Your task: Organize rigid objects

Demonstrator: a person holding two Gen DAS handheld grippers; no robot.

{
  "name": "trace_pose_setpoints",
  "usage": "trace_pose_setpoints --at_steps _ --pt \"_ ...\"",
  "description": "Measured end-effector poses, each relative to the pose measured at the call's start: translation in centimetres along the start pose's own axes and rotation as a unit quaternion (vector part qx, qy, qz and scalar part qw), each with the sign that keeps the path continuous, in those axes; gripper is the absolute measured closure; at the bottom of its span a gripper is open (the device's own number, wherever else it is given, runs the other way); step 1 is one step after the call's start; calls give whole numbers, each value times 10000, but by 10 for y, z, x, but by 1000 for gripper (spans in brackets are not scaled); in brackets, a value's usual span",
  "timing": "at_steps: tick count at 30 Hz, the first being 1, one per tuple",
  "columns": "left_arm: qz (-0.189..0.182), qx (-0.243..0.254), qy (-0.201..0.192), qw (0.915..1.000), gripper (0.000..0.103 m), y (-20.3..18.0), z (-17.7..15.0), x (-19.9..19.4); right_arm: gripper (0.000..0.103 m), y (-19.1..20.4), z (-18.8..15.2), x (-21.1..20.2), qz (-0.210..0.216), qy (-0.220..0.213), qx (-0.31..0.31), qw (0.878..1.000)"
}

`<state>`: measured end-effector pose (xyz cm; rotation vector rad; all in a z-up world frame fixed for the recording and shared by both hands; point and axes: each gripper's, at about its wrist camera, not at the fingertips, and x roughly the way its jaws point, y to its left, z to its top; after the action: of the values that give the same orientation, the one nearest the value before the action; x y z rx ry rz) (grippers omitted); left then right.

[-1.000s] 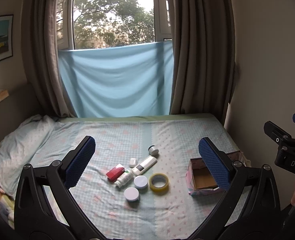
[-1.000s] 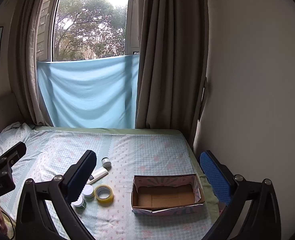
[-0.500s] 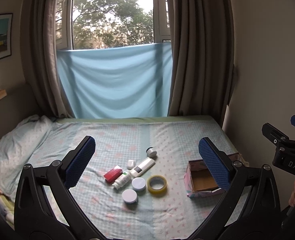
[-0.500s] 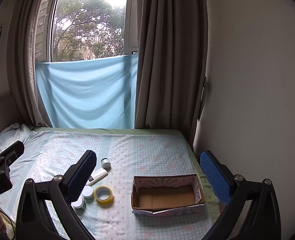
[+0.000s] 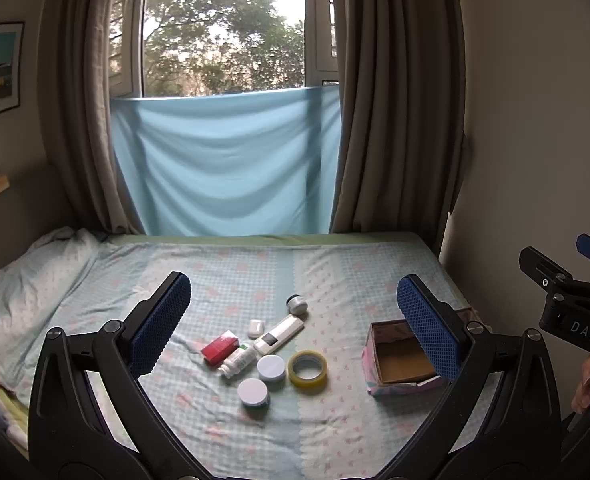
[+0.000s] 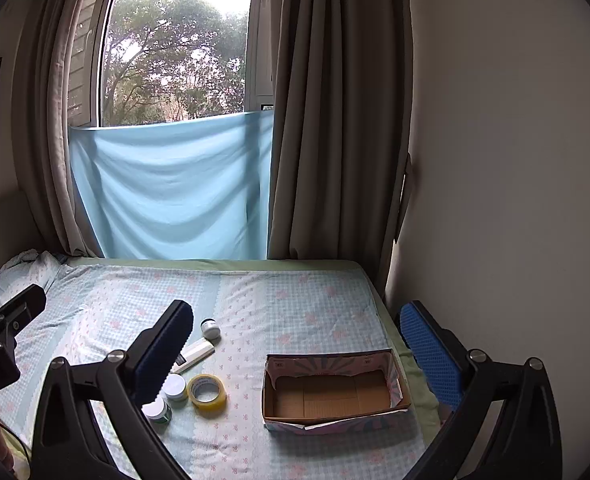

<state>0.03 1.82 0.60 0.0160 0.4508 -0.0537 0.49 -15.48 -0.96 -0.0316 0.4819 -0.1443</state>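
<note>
A cluster of small hard items lies in the lower middle of the left wrist view, on the pale blue checked bedsheet (image 5: 335, 280): a yellow roll of adhesive tape (image 5: 307, 367), two round white-lidded jars (image 5: 271, 368) (image 5: 253, 392), a small white plastic bottle lying on its side (image 5: 238, 361), a flat red box (image 5: 220, 348), a long white remote-like device (image 5: 279, 333), a small white capsule-shaped case (image 5: 256, 328) and a short grey-capped round pot (image 5: 297, 305). Several touch or nearly touch each other.

To their right in the frame, well apart from the cluster, sits the open cardboard box with a pink and blue patterned outside (image 6: 335, 392). In the right wrist view its brown floor is bare, so nothing has been sorted into it; judging from this, the task is at its very start and every item remains to be moved.

The left gripper (image 5: 295, 320) is held above the cluster with its blue-padded fingers spread wide, gripping nothing. The right gripper (image 6: 295, 344) hangs over the box and the sheet, likewise spread wide and empty. Beyond the bed, a light blue cloth (image 5: 223, 160) covers the lower window between brown curtains (image 5: 395, 100).
</note>
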Motion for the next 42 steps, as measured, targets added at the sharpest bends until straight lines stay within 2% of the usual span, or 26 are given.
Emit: trace_pose_setpoints --at_steps 42 --pt "-55 -70 -36 10000 1 1 1 -2 0 -3 1 3 6 -11 -10 10000"
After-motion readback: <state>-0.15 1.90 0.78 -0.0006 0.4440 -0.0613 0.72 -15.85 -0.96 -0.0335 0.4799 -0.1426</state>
